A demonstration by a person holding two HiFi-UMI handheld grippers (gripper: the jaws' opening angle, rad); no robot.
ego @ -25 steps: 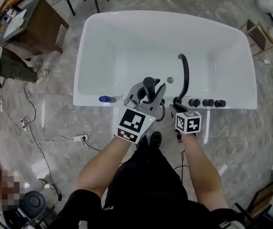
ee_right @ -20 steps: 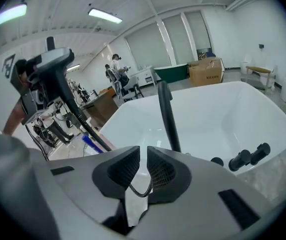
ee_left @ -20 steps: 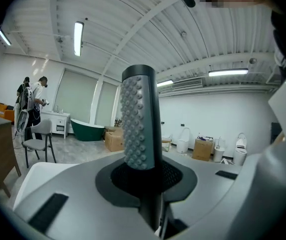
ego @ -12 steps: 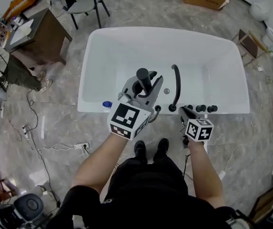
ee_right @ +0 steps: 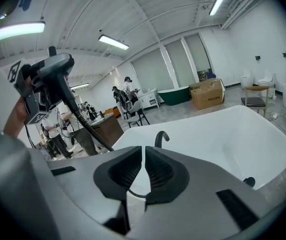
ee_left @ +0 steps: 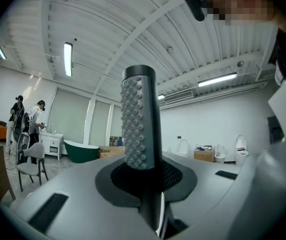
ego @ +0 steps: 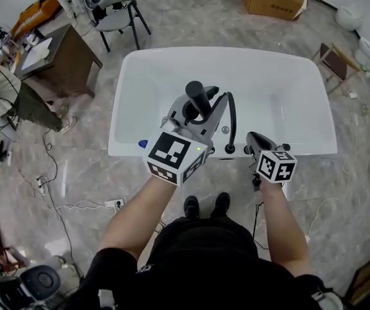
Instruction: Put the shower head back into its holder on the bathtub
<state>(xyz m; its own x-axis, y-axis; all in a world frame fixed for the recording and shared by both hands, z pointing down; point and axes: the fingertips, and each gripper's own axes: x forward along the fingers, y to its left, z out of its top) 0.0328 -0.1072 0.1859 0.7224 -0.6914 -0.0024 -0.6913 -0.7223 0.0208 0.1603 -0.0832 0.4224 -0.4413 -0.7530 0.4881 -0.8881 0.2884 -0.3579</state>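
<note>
Floor: grey marbled tiles round white oval bathtub.
Left tongs: clamped on black nubbed shower head.
Right tongs: just closing, all but together, empty.

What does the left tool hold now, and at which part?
The left tool holds the shower head upright, its jaws closed on the handle just below the nubbed spray face.

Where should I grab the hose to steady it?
Probably the free stretch of hose just below the shower head, coming in from the right, square to it: there it runs thin and nearly straight through open air.
</note>
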